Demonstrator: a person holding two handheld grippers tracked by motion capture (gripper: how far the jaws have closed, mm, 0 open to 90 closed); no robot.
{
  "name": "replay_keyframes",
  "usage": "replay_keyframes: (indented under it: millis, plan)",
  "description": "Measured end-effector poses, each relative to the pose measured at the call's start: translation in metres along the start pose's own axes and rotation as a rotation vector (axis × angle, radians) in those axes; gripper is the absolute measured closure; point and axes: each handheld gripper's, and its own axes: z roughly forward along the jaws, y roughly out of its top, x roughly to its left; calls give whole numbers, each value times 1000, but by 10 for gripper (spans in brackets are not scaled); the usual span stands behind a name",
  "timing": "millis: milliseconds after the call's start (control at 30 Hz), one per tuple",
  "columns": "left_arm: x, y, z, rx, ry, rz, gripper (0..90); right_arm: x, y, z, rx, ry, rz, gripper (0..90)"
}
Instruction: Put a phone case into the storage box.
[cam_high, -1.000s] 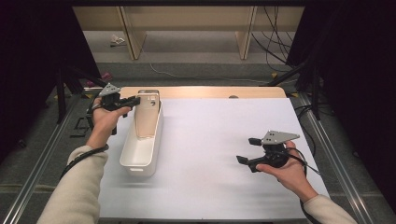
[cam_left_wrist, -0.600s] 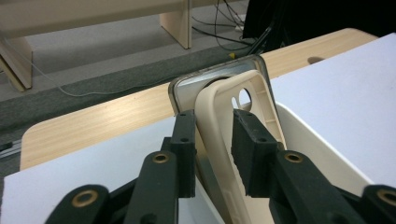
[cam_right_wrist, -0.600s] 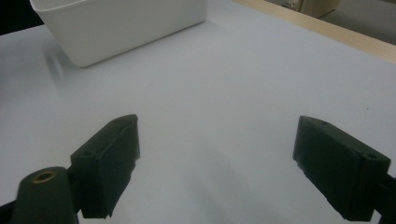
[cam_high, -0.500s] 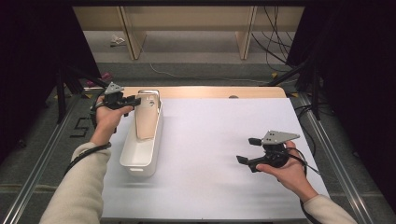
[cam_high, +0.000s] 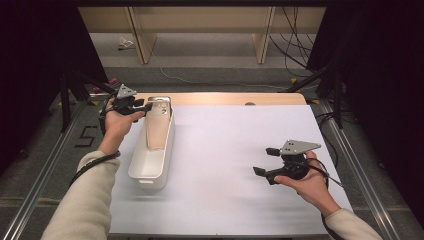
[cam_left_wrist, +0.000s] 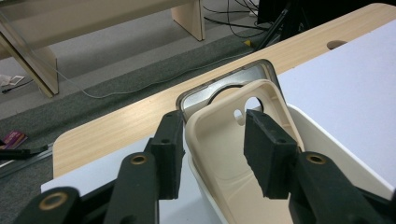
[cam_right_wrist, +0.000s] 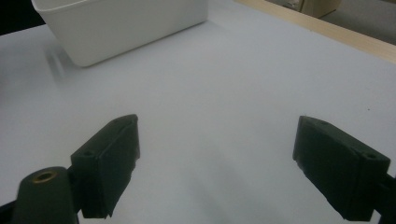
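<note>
From the high view the white bin (cam_high: 152, 152) stands on the desk (cam_high: 235, 150) toward its left side, with a beige phone case (cam_high: 157, 127) leaning inside against the bin's far end. The left tool (cam_high: 142, 106) sits just beside that far end. The left gripper view adds what the high view cannot resolve: the case (cam_left_wrist: 233, 154) leans on a silver phone (cam_left_wrist: 219, 86) behind it, and one edge of the case stands between the jaws, which have just been opening and are partly spread, the pads off the case. The right tool (cam_high: 265, 161) hangs well to the right of the bin. The right gripper view shows it (cam_right_wrist: 217, 163) wide open over bare desk, with the bin's near wall (cam_right_wrist: 121, 28) beyond.
</note>
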Motion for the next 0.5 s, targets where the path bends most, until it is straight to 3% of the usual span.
replay_keyframes:
  millis: [200, 400, 500]
  plan:
    - [-4, 3, -10, -13, 12, -35, 475, 0, 0, 0, 1, 0, -2, 157]
    - [-10, 4, -27, -22, -8, -113, 324, 0, 0, 0, 6, -1, -4, 157]
    - [-14, 3, -35, -6, -22, -122, 290, 0, 0, 0, 1, -3, -1, 157]
